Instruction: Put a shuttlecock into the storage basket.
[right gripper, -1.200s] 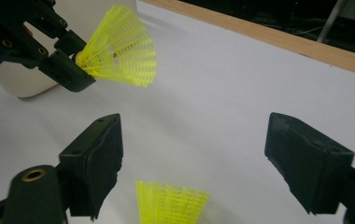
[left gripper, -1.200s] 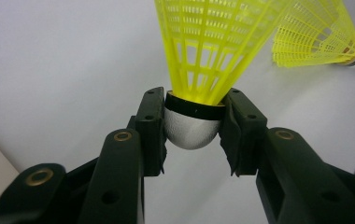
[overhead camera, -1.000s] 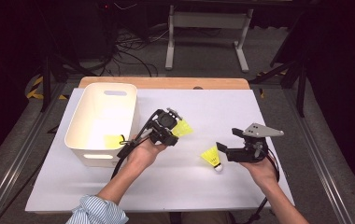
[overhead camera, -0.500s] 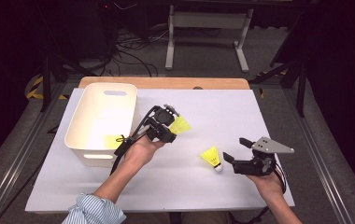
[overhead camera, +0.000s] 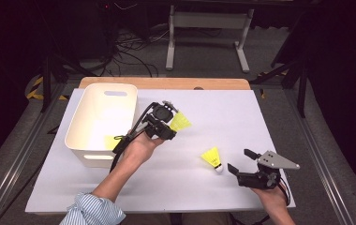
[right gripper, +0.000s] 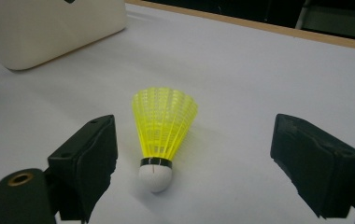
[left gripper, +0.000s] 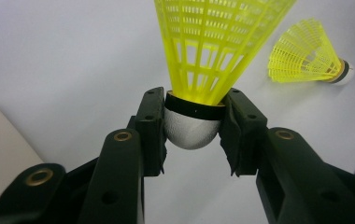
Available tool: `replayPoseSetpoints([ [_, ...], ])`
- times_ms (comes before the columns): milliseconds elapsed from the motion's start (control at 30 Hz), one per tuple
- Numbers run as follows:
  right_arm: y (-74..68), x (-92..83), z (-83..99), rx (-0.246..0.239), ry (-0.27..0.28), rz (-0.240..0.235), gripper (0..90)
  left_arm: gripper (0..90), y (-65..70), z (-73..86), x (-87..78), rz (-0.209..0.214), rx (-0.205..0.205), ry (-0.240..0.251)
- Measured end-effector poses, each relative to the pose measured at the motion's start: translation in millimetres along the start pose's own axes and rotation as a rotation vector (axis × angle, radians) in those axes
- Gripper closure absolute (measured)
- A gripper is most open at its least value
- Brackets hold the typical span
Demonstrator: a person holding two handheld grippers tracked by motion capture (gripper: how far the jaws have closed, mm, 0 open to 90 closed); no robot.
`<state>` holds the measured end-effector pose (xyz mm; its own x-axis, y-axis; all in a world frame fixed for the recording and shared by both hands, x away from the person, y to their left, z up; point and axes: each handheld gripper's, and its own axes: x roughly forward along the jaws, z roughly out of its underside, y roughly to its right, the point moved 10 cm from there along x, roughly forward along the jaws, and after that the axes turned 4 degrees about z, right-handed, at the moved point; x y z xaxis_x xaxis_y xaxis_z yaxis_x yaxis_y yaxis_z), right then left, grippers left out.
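Beside the white bin (overhead camera: 101,123), my left tool (overhead camera: 166,123) pinches a yellow shuttlecock (left gripper: 203,70) by its cork; my right tool (right gripper: 194,172) gapes around another shuttlecock (right gripper: 162,130) near the counter's (overhead camera: 241,108) front edge.

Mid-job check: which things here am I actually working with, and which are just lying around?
In the job, as far as the pictures suggest:
- shuttlecock clamped in the left gripper
- second shuttlecock on the sheet, between the open jaws of the right gripper
- white bin, with something yellow inside

Lying about:
- cables on the floor
- metal stand behind the table
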<state>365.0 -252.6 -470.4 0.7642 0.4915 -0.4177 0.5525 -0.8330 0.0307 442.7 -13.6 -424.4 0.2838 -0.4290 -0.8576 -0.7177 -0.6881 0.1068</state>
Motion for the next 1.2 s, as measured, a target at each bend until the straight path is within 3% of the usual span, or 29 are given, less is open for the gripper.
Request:
replayPoseSetpoints([
  [367,7.6,-10.2,18.3,0.048,0.020,0.024,14.3,63.7,-3.6,-5.1,-7.9,0.000,-0.017,0.002],
  [533,6.3,-11.8,31.0,0.036,-0.014,0.031,14.5,63.7,-6.0,-7.7,-11.7,0.017,-0.030,0.009],
  [667,6.5,-14.2,28.9,0.037,0.007,0.031,14.5,63.6,-9.2,-7.5,-13.6,0.021,-0.041,0.007],
  [967,4.2,-11.5,30.9,0.026,-0.006,0.018,15.5,63.6,-19.4,-10.4,-16.5,0.035,-0.080,0.004],
  [1200,4.9,-10.7,31.5,0.031,-0.011,0.017,15.5,63.7,-26.9,-16.7,-28.8,0.021,-0.076,0.009],
])
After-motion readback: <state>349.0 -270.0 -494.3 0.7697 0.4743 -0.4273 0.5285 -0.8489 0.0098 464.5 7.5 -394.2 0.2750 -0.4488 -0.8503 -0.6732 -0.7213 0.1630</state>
